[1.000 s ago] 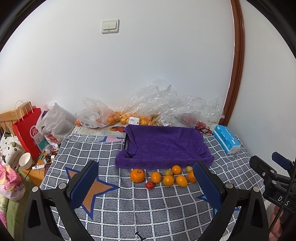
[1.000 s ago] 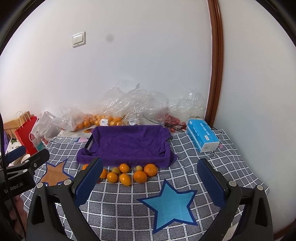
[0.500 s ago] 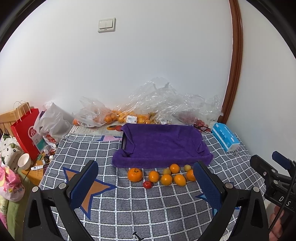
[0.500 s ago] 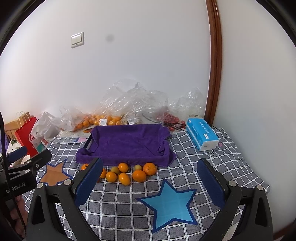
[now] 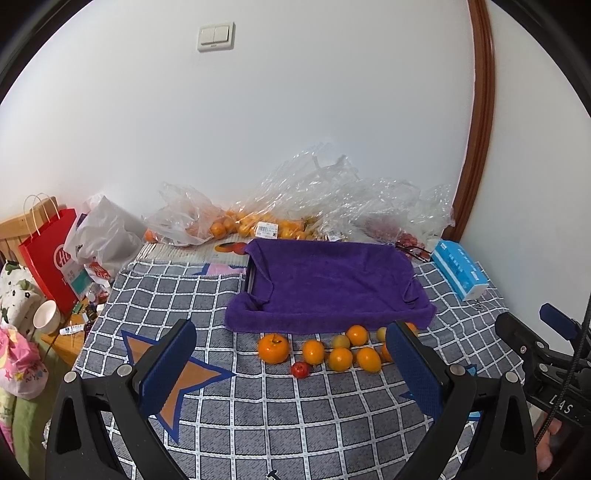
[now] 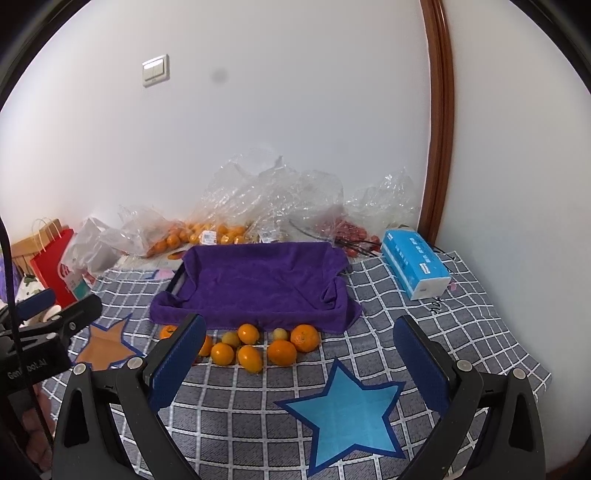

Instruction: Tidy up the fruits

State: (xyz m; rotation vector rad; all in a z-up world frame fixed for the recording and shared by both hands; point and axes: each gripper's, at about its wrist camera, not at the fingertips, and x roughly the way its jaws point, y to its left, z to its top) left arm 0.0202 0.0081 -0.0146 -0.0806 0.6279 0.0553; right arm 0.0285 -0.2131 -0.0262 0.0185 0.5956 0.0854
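A grey checked cloth (image 5: 280,417) with white grid lines covers the surface, printed with an orange star (image 5: 184,384) on the left and a blue star (image 6: 343,410) on the right. Both grippers hover above its near edge, empty, their blue-padded jaws spread wide: the left gripper (image 5: 295,363) and the right gripper (image 6: 299,356) each face the far wall.

In the middle of the cloth sits a tray draped with a purple towel (image 5: 328,284), nothing lying in it. The loose fruits (image 6: 255,345) lie in a small cluster on the cloth just in front of the towel's near edge: several oranges, the largest orange (image 5: 273,348) at the left end, a couple of small pale yellow fruits, and one small red fruit (image 5: 300,369) nearest of all.

Behind the tray, against the white wall (image 5: 295,129), crumpled clear plastic bags (image 5: 332,192) hold more oranges and some red fruit. A blue tissue pack (image 6: 415,267) lies to the right, near a brown wooden door frame (image 6: 439,122). A red paper bag (image 5: 50,254) and a white bowl (image 5: 46,316) stand at the far left, off the cloth. A light switch (image 5: 216,36) is mounted high on the wall.
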